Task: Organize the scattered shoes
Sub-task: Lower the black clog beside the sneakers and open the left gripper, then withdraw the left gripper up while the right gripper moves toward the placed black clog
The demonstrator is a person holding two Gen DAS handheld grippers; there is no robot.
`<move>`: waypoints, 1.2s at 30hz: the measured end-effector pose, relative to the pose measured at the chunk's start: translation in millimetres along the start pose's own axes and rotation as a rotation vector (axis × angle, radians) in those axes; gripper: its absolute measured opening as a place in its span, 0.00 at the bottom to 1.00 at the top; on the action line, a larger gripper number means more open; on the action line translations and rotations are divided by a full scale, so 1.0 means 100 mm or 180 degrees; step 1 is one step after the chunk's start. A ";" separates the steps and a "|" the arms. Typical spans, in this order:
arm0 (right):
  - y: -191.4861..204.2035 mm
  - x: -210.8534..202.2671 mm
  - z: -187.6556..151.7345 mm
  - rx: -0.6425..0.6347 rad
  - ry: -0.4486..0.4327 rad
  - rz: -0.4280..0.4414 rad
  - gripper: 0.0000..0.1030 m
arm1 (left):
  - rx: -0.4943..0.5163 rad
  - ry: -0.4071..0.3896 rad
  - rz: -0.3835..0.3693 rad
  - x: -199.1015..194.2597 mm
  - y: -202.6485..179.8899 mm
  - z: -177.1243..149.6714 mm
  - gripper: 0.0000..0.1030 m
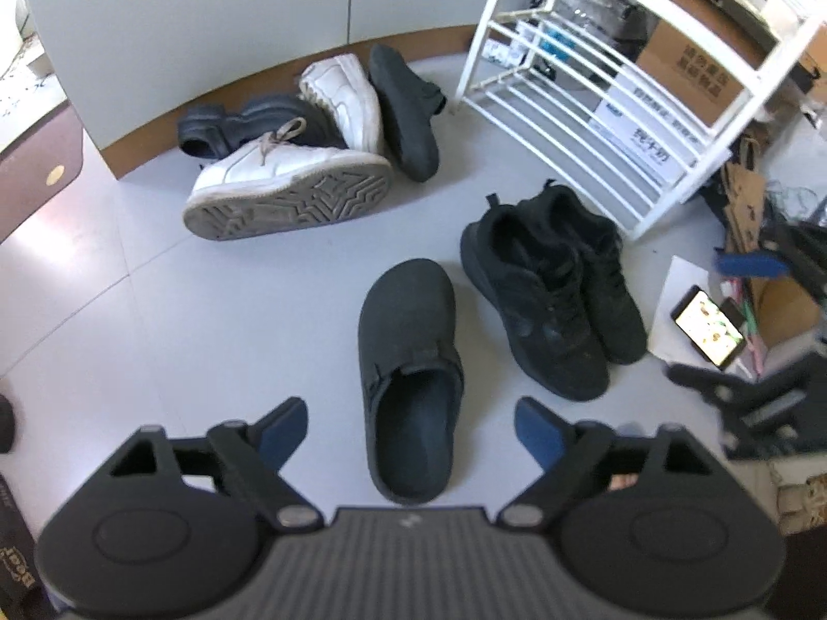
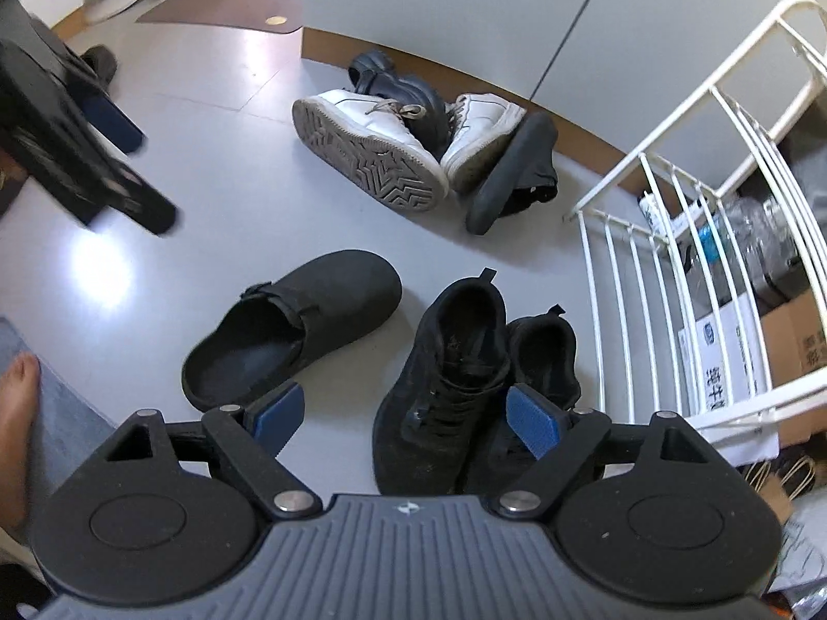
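Left tongs [image 1: 411, 426]: yours hang released over the floor, blue pads wide apart, nothing between them but air above the dark clog.
Right tongs [image 2: 406, 413]: also spread wide and gripping nothing, hovering above the black sneakers.
Dark clog [image 1: 411, 377]: upright on the floor, heel opening toward you, just beside the sneaker pair and not touching it.
Black sneakers [image 1: 553, 289]: the pair sits side by side, touching, close to the foot of the rack.
White rack [image 1: 594, 119]: slatted shelves bare, tilted in view; boxes stand behind it.
Heap by the wall: a white sneaker [image 1: 289, 191] lies on its side, sole facing you, leaning against a dark boot [image 1: 243, 126]; a second white sneaker [image 1: 346, 101] and another dark clog [image 1: 406, 111] on edge press in beside them.
Clutter at right: a lit phone [image 1: 708, 325] on paper, cardboard [image 1: 744, 206] near the rack's corner.
Open room: bare grey floor [image 1: 155, 310] stretches between the clog and the heap.
Your foot [image 2: 18, 413]: bare, at the left edge of the right view.
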State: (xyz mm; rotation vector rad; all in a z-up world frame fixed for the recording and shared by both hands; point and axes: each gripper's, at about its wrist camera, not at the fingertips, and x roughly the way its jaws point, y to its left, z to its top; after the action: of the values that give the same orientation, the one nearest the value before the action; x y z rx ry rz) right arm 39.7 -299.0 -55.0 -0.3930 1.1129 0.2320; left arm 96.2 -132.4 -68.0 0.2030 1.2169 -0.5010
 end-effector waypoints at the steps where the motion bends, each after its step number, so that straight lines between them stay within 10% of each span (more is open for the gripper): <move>1: 0.00 0.00 0.00 -0.0008 -0.0010 0.0050 0.86 | 0.0010 -0.0011 -0.0012 -0.06 -0.02 -0.03 0.94; 24: 0.34 0.13 0.05 -0.0896 -0.0381 0.0039 0.96 | -0.0157 -0.0214 -0.0174 -0.09 0.19 0.05 1.00; 36: 0.61 0.75 -0.13 -0.1825 -0.0523 0.0527 0.95 | -0.0004 -0.0157 -0.0094 -0.05 0.25 -0.02 1.00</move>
State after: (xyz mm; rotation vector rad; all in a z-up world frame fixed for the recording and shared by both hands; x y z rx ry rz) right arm 38.2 -250.5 -139.3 -0.7759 0.9039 0.7249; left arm 105.4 -108.1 -67.0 0.1709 1.1736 -0.5282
